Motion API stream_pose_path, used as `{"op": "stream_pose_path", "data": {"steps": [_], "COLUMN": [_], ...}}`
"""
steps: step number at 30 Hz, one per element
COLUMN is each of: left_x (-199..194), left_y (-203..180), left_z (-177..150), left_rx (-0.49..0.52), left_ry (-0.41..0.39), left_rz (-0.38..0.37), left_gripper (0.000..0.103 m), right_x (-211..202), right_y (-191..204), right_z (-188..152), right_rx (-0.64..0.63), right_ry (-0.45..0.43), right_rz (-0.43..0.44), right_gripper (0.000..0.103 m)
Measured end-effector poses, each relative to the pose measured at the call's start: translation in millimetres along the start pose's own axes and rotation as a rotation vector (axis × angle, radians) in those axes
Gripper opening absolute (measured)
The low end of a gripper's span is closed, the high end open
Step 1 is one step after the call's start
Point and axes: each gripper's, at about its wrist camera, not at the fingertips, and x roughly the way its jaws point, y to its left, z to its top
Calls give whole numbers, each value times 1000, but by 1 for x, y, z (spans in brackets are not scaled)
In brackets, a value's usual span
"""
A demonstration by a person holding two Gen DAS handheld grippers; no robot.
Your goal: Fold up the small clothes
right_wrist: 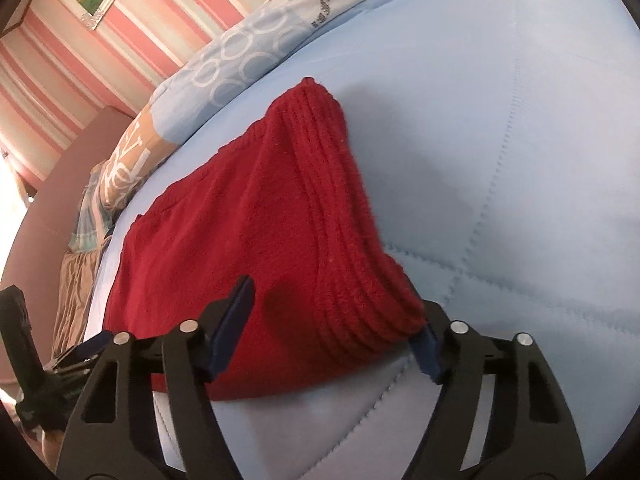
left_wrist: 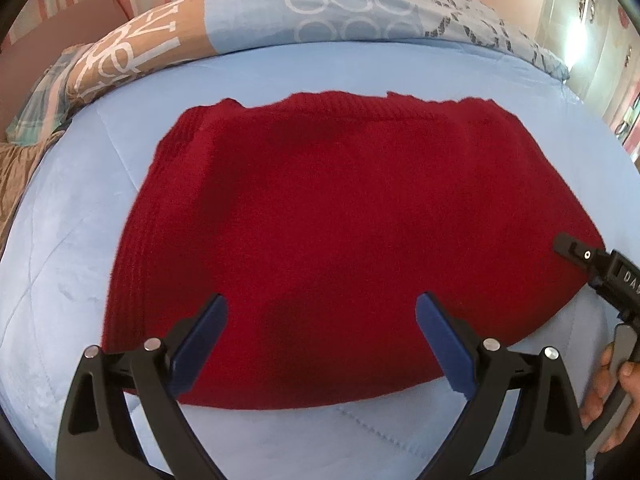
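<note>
L gripper (left_wrist: 322, 314) hangs over near-left edge of red knit garment (left_wrist: 340, 208), fingers (left_wrist: 204, 340) wide apart, nothing held. Garment lies flat on blue bed cover (left_wrist: 72, 240), pillows (left_wrist: 320, 12) at far side. R gripper (right_wrist: 334, 320) at near-right ribbed corner, fingers (right_wrist: 234, 312) apart w/ cloth between, not pinched.
</note>
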Motion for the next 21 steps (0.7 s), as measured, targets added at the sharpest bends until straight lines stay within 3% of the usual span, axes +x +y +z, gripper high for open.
{"op": "stream_pose_path", "data": {"steps": [2, 4, 12, 21], "left_x": [5, 11, 24, 26], "left_y": [-3, -5, -4, -5], "left_z": [-1, -2, -8, -8], "left_rx": [9, 10, 1, 4], "left_ry": [8, 19, 31, 32], "left_rz": [11, 13, 15, 20], "left_gripper": [96, 96, 96, 97], "right_x": [1, 0, -7, -18], "right_y": [1, 0, 13, 49], "right_z": [-1, -2, -2, 5], "right_rx": [-14, -24, -118, -228], "right_ry": [1, -7, -25, -80], "right_rz": [-30, -43, -53, -37], "right_gripper": [61, 45, 23, 19]}}
